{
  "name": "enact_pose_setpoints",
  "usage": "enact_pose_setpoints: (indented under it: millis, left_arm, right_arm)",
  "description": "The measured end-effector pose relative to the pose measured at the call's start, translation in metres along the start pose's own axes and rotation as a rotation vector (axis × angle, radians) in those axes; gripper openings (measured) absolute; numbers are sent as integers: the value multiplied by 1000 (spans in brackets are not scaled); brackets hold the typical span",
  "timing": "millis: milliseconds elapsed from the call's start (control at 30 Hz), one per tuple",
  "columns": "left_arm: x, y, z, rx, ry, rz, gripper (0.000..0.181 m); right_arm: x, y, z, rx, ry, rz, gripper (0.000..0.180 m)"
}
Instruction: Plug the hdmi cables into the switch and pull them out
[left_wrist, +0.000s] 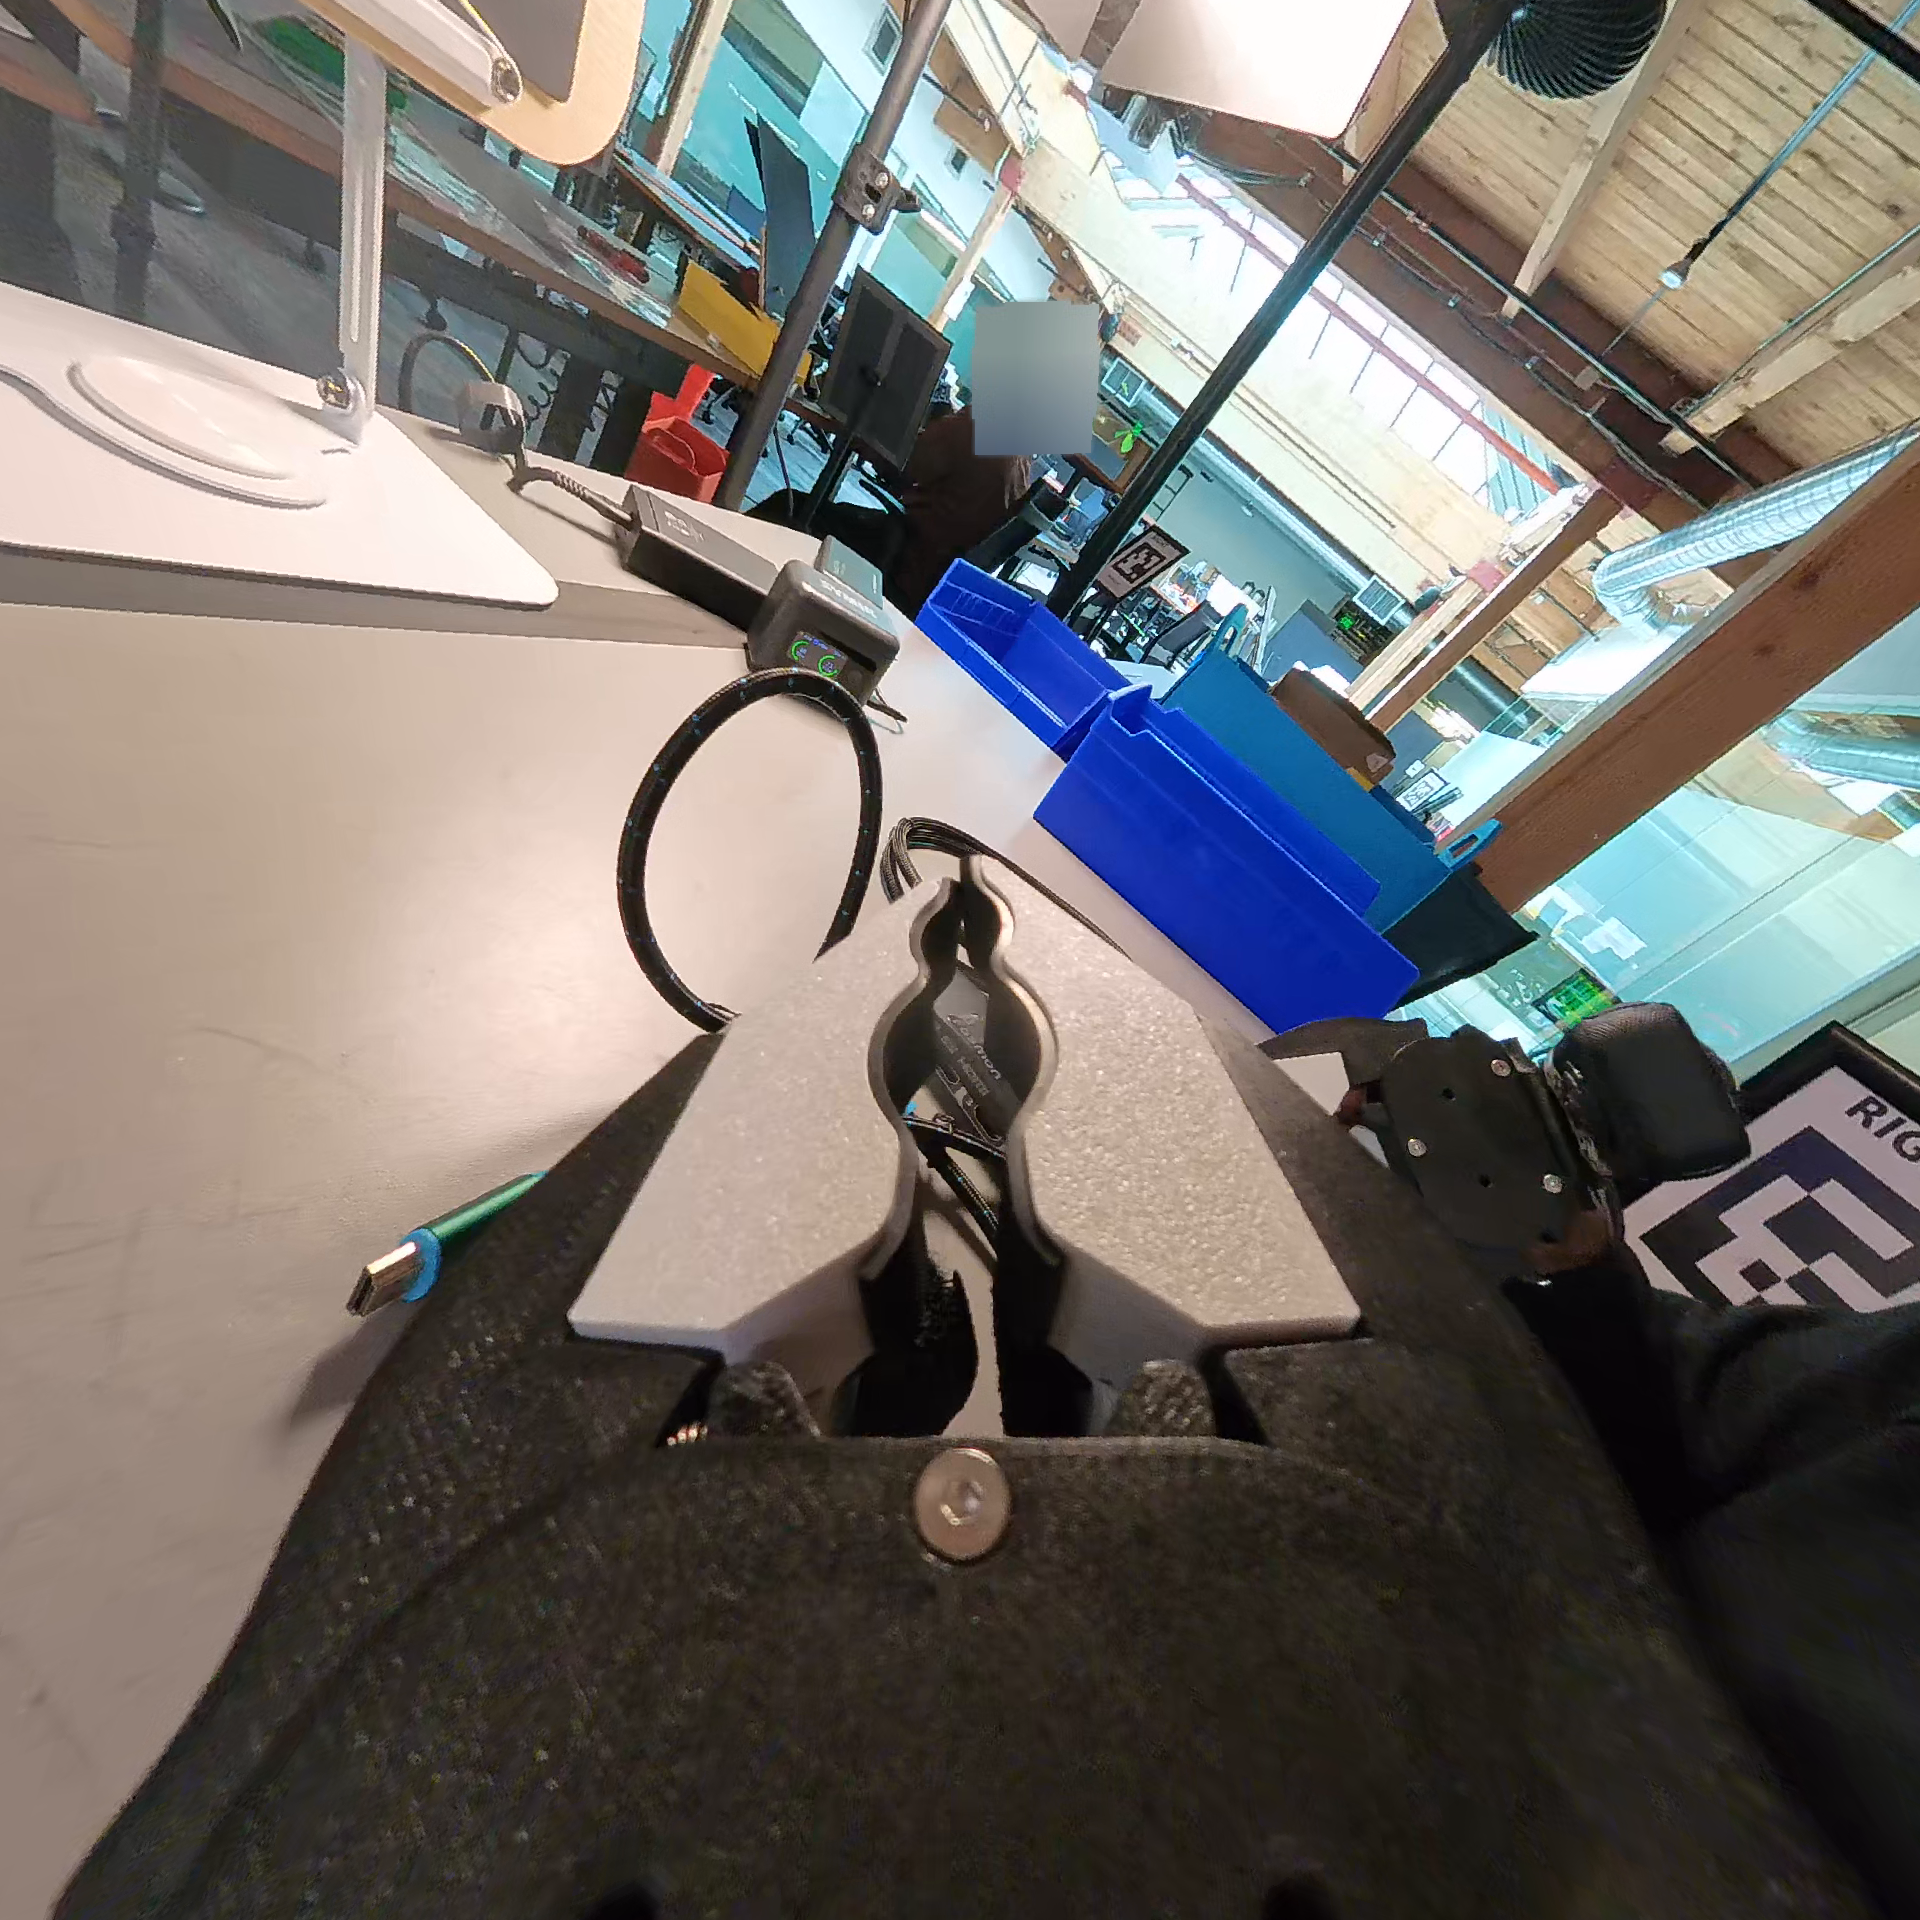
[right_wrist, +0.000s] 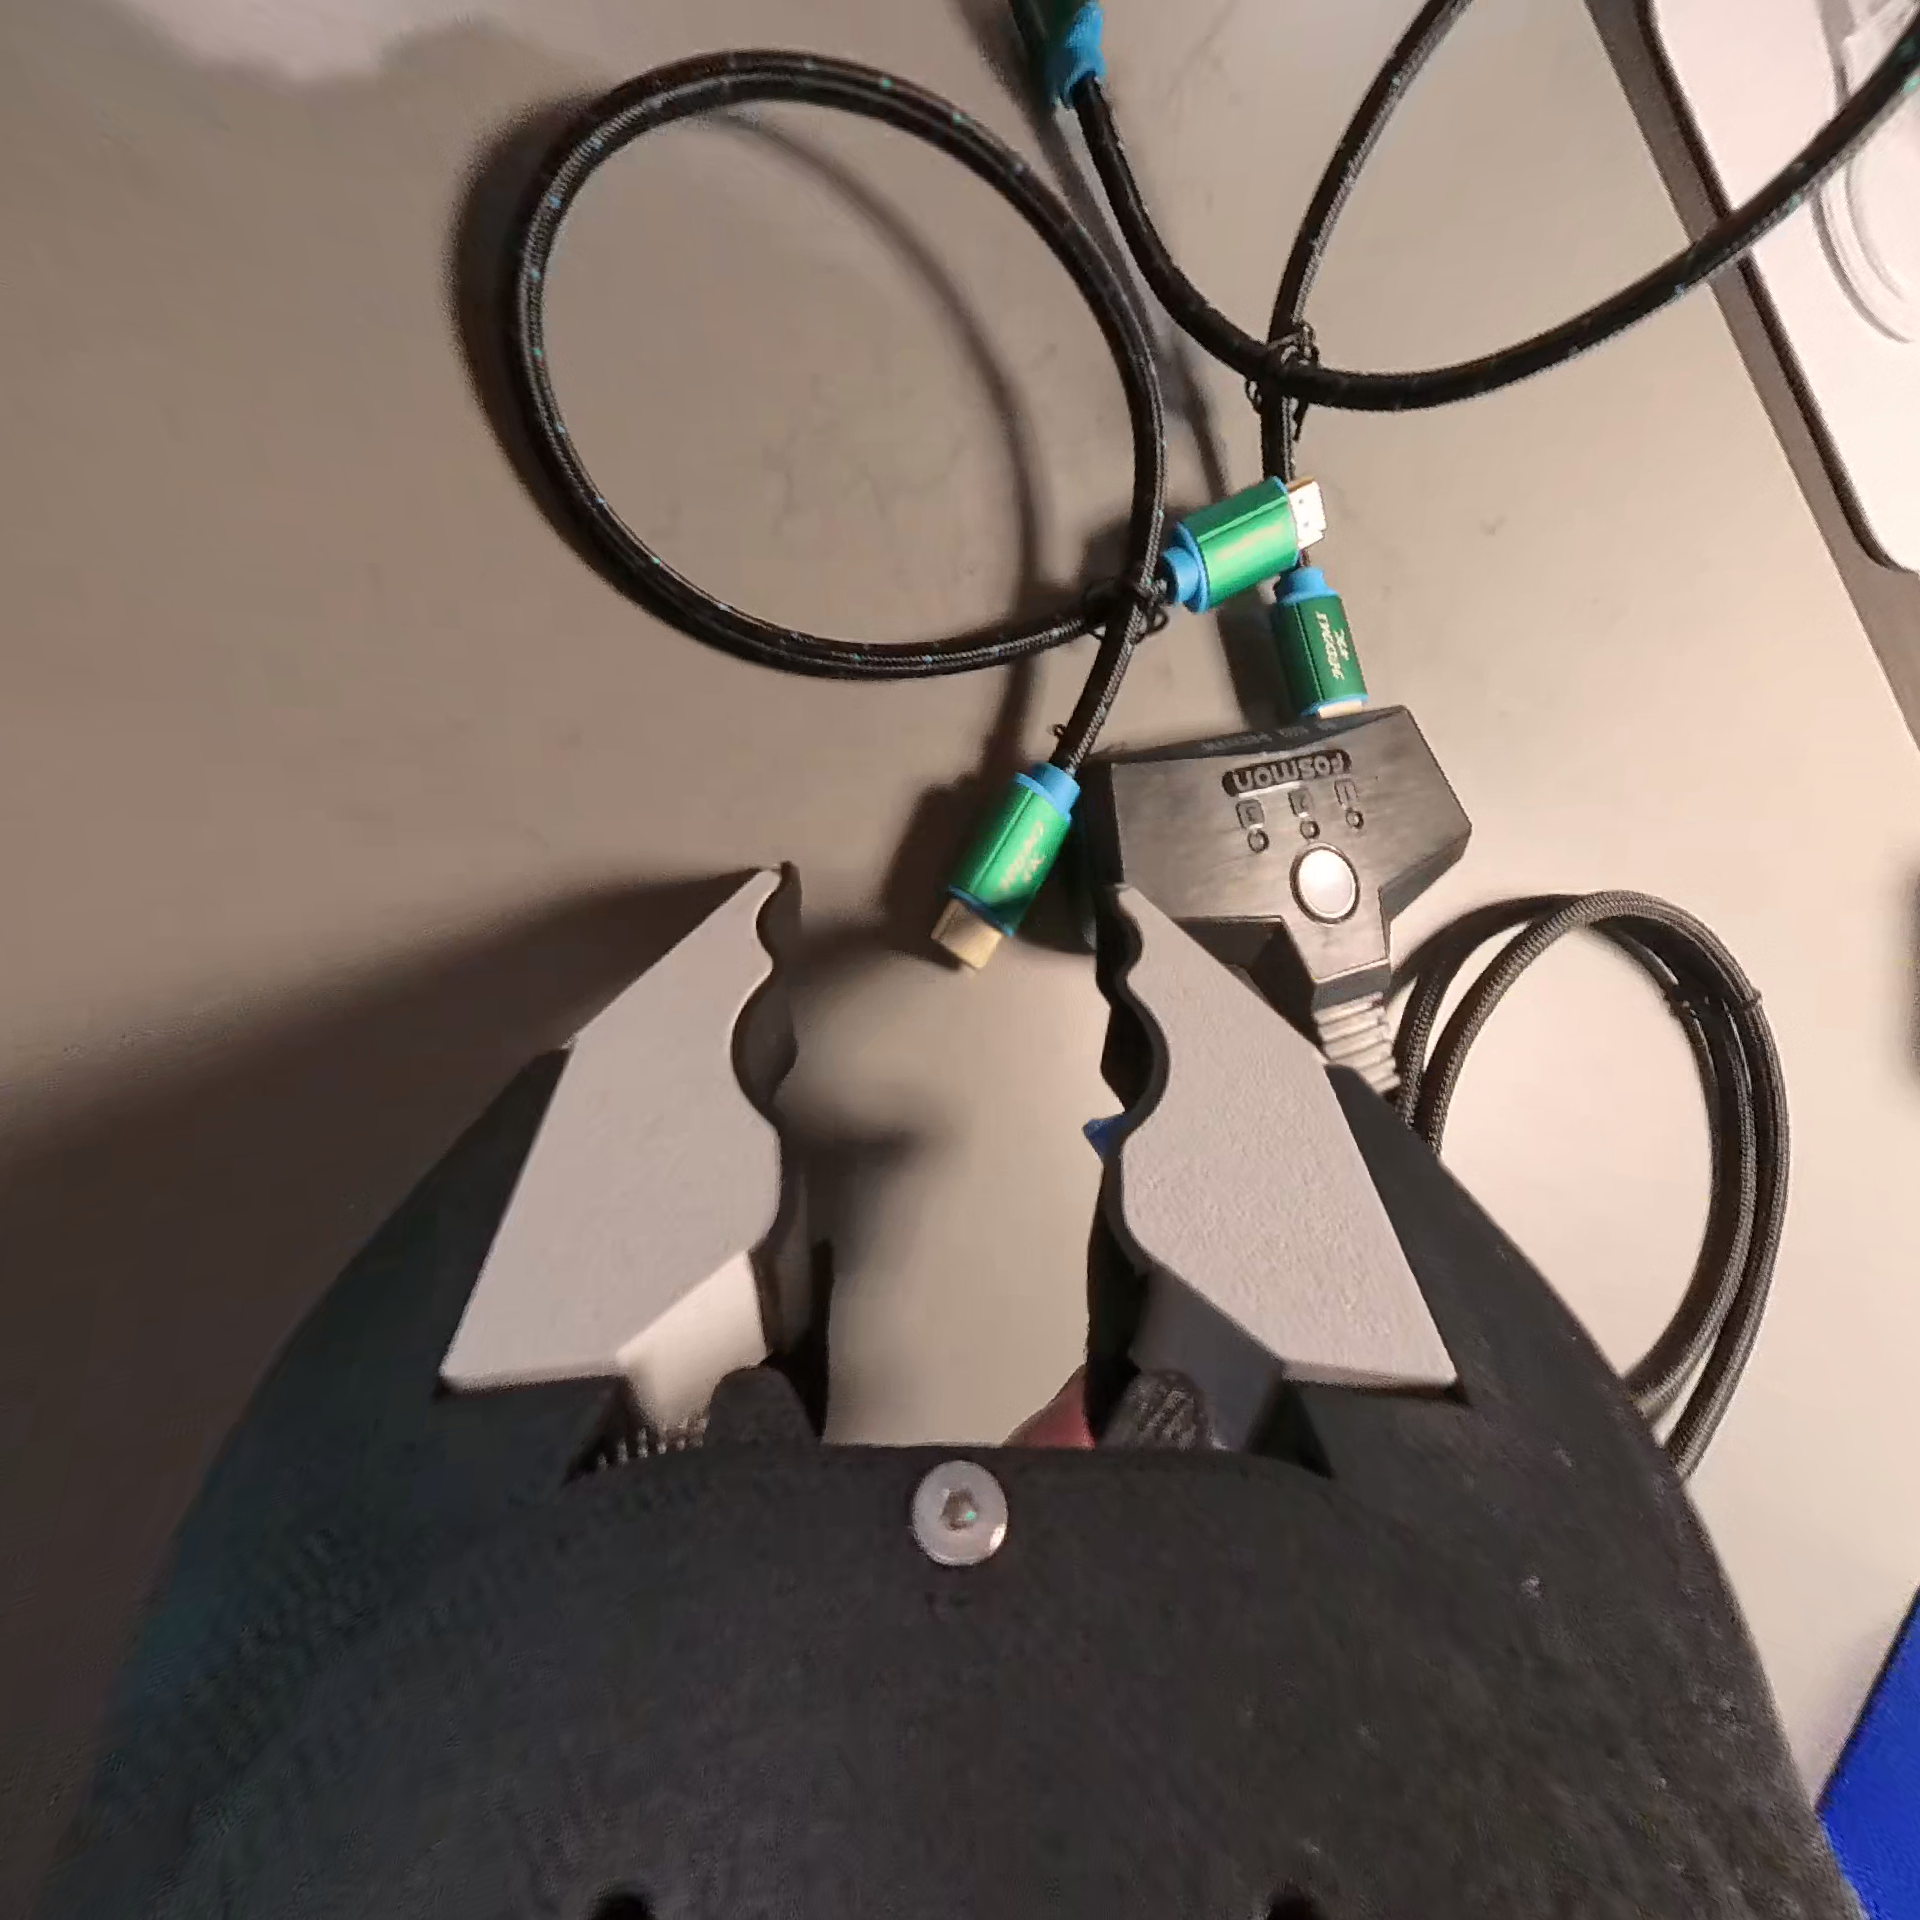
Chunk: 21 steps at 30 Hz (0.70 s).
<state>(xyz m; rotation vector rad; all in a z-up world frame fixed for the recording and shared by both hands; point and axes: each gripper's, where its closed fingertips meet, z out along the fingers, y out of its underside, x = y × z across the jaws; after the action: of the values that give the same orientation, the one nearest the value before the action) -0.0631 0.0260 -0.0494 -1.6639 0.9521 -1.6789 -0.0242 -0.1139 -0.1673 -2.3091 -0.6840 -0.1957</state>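
One cable is in, two are still out.
My left tool (left_wrist: 961, 904) is clamped on the switch (right_wrist: 1288, 831). My right tool (right_wrist: 945, 914) is apart, with a loose green plug (right_wrist: 1003, 868) just ahead of its tips; another plug (right_wrist: 1320, 655) sits in the switch.

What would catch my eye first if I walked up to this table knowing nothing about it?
Probably the bright green plugs with blue collars: one is plugged into the far edge of the black switch, while two others lie loose on the grey table beside it. The right gripper hangs open above them. In the left wrist view, vivid blue bins line the table's far edge.
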Motion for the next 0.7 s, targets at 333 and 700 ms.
enact_pose_setpoints:
  millis: [333, 700]
  left_arm:
    - [11, 19, 9, -92, 45, 7, 1]
    - [46, 0, 3, -22, 153, 67, 1]
  right_arm:
    - [11, -2, 13, -28, 20, 37, 21]
    - [38, -58, -12, 254, -6, 39, 16]
